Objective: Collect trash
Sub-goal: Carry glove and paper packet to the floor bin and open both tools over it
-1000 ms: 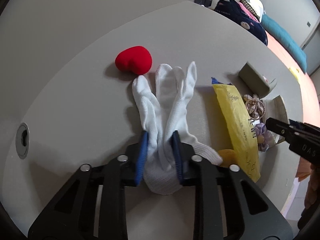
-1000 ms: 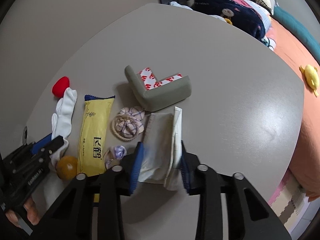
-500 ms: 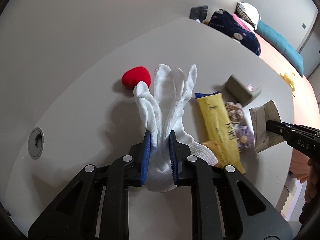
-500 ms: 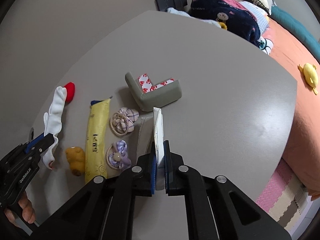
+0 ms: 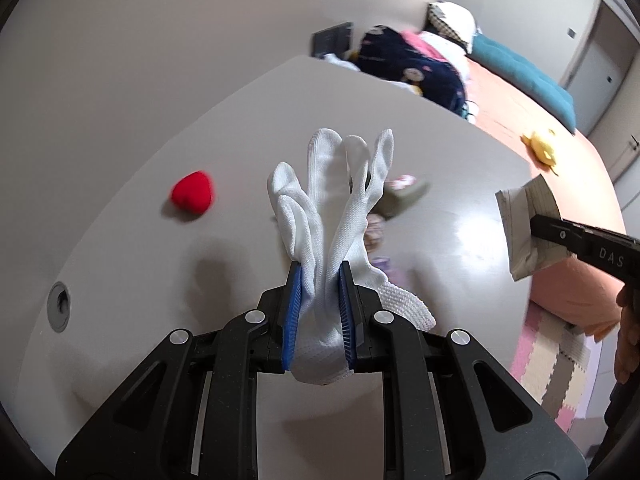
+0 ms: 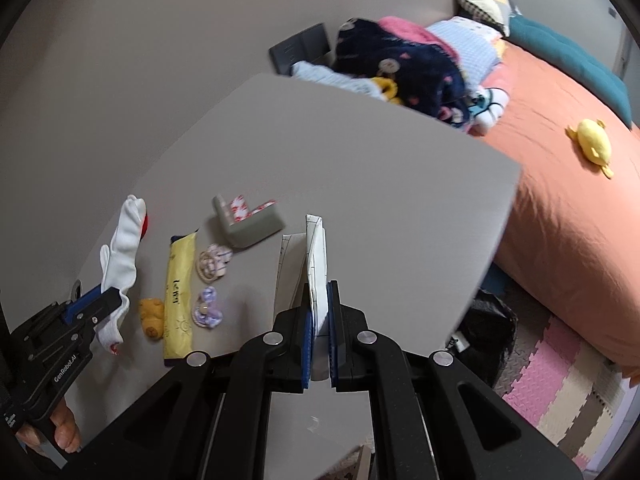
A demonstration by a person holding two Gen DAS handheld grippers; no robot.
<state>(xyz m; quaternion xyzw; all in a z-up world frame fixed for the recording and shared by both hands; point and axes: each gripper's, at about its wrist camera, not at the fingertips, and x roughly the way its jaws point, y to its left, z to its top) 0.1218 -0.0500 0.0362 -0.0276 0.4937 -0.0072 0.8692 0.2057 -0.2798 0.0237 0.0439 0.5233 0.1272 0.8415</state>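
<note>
My left gripper [image 5: 319,276] is shut on a white knit glove [image 5: 332,208] and holds it above the grey table [image 5: 160,208]; the glove also shows in the right wrist view [image 6: 122,244]. My right gripper [image 6: 319,294] is shut on a folded piece of paper [image 6: 310,252] lifted off the table; the paper also shows in the left wrist view [image 5: 528,224]. On the table lie a yellow wrapper [image 6: 178,292], a grey corner guard [image 6: 248,220], two fabric hair ties [image 6: 214,264], an orange toy bear [image 6: 152,316] and a red heart [image 5: 193,197].
A cable hole [image 5: 59,306] sits in the table at the left. Beyond the table's right edge are an orange bed [image 6: 560,200] with clothes [image 6: 404,64] and a yellow plush [image 6: 594,146], a black bag [image 6: 490,326] and a foam floor mat [image 6: 560,372].
Both grippers have risen from the table with their loads, the glove and the paper now in the air. The table objects look smaller and farther away.
</note>
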